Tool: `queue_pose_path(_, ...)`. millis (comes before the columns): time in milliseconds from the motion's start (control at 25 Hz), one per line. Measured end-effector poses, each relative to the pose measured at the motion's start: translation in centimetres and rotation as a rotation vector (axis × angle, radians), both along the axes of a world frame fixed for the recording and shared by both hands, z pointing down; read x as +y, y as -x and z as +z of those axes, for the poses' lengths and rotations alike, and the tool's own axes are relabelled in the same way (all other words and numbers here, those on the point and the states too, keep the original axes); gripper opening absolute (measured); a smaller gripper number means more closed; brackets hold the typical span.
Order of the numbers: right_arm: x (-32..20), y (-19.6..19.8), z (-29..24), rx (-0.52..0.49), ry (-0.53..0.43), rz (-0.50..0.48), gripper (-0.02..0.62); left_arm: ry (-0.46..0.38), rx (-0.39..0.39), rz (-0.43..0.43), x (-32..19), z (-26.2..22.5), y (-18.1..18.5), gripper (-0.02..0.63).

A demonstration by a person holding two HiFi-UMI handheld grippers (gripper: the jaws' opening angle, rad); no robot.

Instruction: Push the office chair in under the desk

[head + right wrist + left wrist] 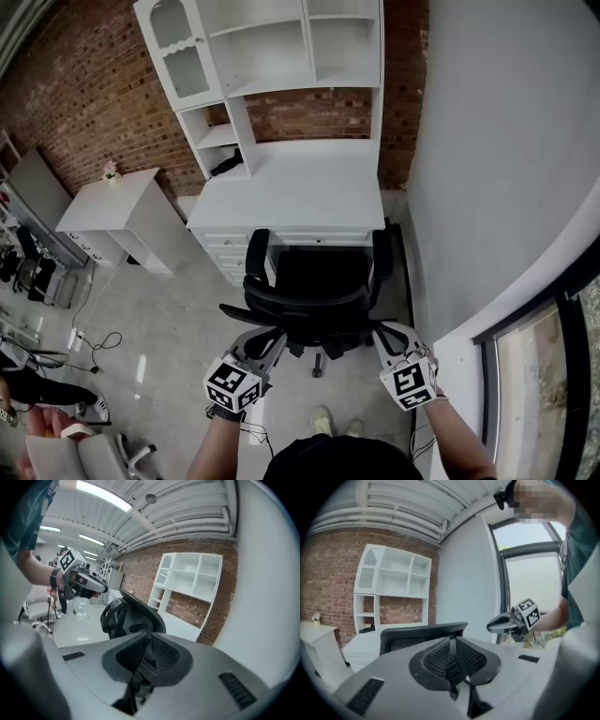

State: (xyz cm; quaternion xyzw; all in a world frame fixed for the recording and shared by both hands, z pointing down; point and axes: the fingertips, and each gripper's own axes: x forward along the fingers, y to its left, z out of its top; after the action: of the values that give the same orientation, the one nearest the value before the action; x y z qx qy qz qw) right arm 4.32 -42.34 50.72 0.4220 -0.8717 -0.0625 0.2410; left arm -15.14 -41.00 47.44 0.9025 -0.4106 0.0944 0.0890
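Fingers [438,658] of my left gripper [266,341] are pressed together on nothing; my right gripper [382,335] is closed and empty too. Both hover low in frame, just behind the office chair [314,291], which stands at centre against the front edge of the desk [291,192].

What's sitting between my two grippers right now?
Only the office chair. In the head view, its black back fills the gap between the left gripper and the right gripper. Both grippers have their jaws together.
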Motion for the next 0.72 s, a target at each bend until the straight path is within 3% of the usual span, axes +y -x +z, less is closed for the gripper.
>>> queue_pose_path(120, 0.6, 0.2, -2.0, -0.102, 0.023, 0.004, 0.021, 0.001, 0.109, -0.062, 0.4, -2.1, -1.6, 0.034)
queue_pose_path(280, 1.2, -0.1, -4.7, -0.220, 0.013, 0.015, 0.012, 0.005, 0.164, -0.153, 1.1, -3.7, -2.9, 0.017)
queue_pose_path(480, 2.3, 0.3, -7.6, -0.277, -0.018, -0.010, 0.009, -0.014, 0.189, -0.235, 1.8, -5.6, -3.1, 0.008)
queue_pose_path(720, 1.7, -0.9, -10.0, -0.339, -0.041, 0.013, 0.005, -0.071, 0.153, -0.294, 2.0, -8.1, -2.4, 0.006)
